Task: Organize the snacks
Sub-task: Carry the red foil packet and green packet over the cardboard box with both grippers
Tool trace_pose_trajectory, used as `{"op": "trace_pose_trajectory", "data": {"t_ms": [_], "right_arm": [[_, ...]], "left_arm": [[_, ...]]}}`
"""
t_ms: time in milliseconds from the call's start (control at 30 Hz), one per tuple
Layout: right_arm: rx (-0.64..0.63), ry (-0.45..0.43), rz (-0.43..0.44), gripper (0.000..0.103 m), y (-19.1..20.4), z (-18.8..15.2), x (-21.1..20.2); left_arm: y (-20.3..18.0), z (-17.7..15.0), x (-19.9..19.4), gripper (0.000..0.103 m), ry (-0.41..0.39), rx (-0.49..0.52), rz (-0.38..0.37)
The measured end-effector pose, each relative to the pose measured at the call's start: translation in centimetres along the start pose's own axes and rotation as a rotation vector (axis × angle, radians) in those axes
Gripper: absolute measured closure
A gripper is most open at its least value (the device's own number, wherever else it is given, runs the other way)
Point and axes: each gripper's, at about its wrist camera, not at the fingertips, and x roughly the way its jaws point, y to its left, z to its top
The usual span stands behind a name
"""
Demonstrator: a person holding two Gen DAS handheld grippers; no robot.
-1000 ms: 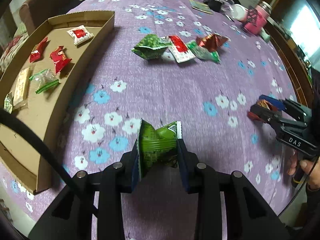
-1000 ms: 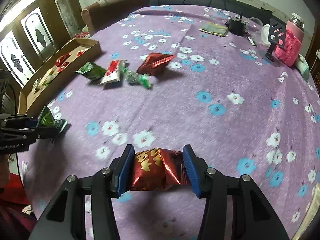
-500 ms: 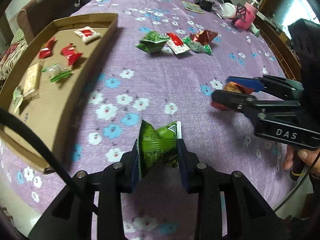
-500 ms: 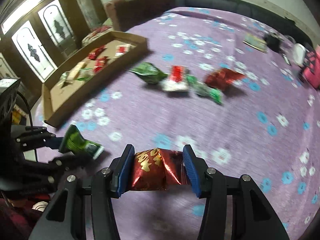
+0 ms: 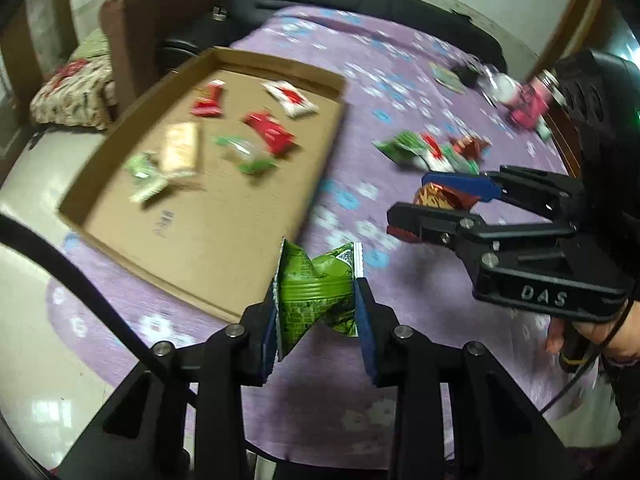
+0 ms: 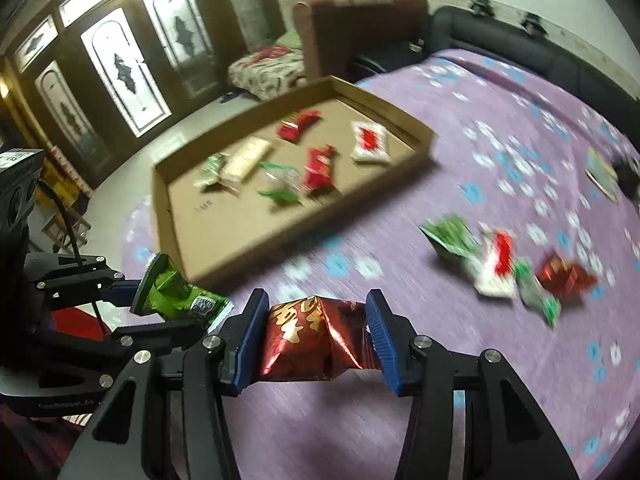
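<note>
My left gripper (image 5: 316, 300) is shut on a green snack packet (image 5: 316, 292), held above the purple flowered tablecloth just off the near corner of the cardboard tray (image 5: 224, 300). My right gripper (image 6: 314, 330) is shut on a red foil packet with gold print (image 6: 316, 336), close beside the left one. In the left wrist view the right gripper (image 5: 408, 206) shows at the right with the red foil packet (image 5: 436, 198) in its jaws. In the right wrist view the left gripper (image 6: 136, 304) shows at the lower left holding the green snack packet (image 6: 176, 296). Several snacks lie inside the cardboard tray (image 6: 224, 268).
A cluster of loose green and red packets (image 6: 500, 268) lies on the cloth to the right of the tray. A pink bottle (image 5: 528, 106) and small items stand at the table's far right edge. A brown sofa (image 6: 360, 16) and tiled floor lie beyond the table's left side.
Both grippers have swung left toward the cardboard tray, each still carrying its packet. The tray now sits nearer and more central in both views, and the loose packets have slid to the right.
</note>
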Motion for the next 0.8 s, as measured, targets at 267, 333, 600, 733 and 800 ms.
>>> {"op": "trace_pose_trajectory", "data": {"t_ms": [267, 333, 600, 733, 800], "right_arm": [[-0.090, -0.038, 0.028, 0.053, 3.4, 4.5, 2.0], [-0.093, -0.044, 0.027, 0.053, 3.8, 5.6, 2.7], [-0.060, -0.026, 0.025, 0.053, 4.0, 7.9, 5.8], [-0.044, -0.008, 0.007, 0.053, 4.2, 7.9, 6.9], [-0.030, 0.001, 0.006, 0.053, 4.1, 7.8, 7.3]], "left_arm": [[4.1, 2.5, -1.0, 0.067, -0.077, -0.072, 0.099], [5.1, 3.1, -1.0, 0.067, -0.086, -0.090, 0.116], [8.4, 4.8, 0.2, 0.067, -0.078, -0.139, 0.187], [9.5, 5.4, 1.3, 0.067, -0.062, -0.165, 0.203], [10.0, 5.7, 1.8, 0.066, -0.050, -0.178, 0.205]]}}
